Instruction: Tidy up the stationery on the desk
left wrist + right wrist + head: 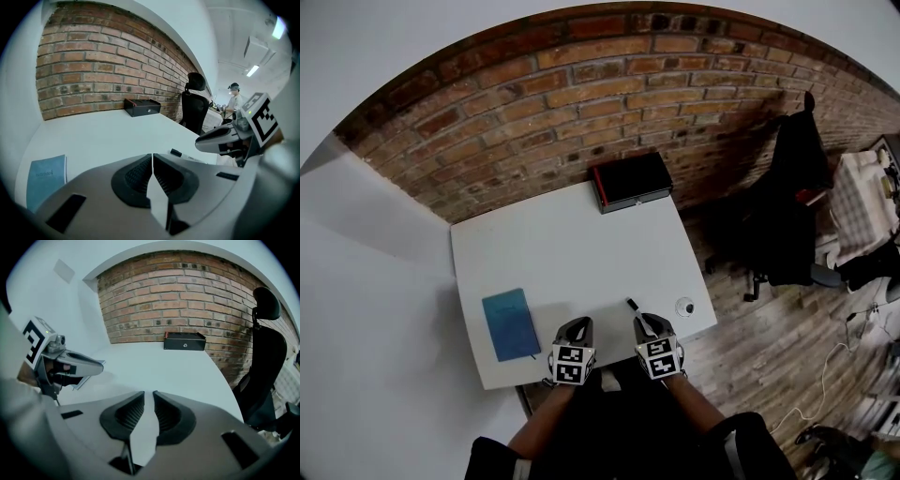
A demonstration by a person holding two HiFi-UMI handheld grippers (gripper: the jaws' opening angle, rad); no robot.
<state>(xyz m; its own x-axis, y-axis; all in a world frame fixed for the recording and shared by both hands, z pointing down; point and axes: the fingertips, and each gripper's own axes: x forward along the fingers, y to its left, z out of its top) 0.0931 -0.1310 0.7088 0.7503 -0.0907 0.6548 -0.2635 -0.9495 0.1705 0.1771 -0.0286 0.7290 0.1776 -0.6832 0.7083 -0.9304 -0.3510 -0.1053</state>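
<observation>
- A white desk [567, 234] stands against a brick wall [581, 103], seen steeply from above.
- A black box [631, 182] with a red edge sits at the desk's far edge, against the wall.
- A blue notebook [510, 323] lies flat near the desk's front left corner.
- A marker pen [634, 306] with a black cap lies on the desk close to its front edge, towards the right. Its near end runs beneath the tip of the right gripper.
- A small round object [684, 306] sits near the desk's front right corner, just beside the pen. What it is cannot be made out.
- The left gripper [578, 323] is over the desk's front edge, between the notebook and the pen. Its jaws are pressed together with nothing between them.
- The right gripper [647, 321] is over the desk's front edge, beside the left one and apart from it. Its jaws stand a narrow slit apart and hold nothing. Only bare desk shows through the gap.
- A black office chair [792, 187] stands on the wooden floor off the desk's right side.
</observation>
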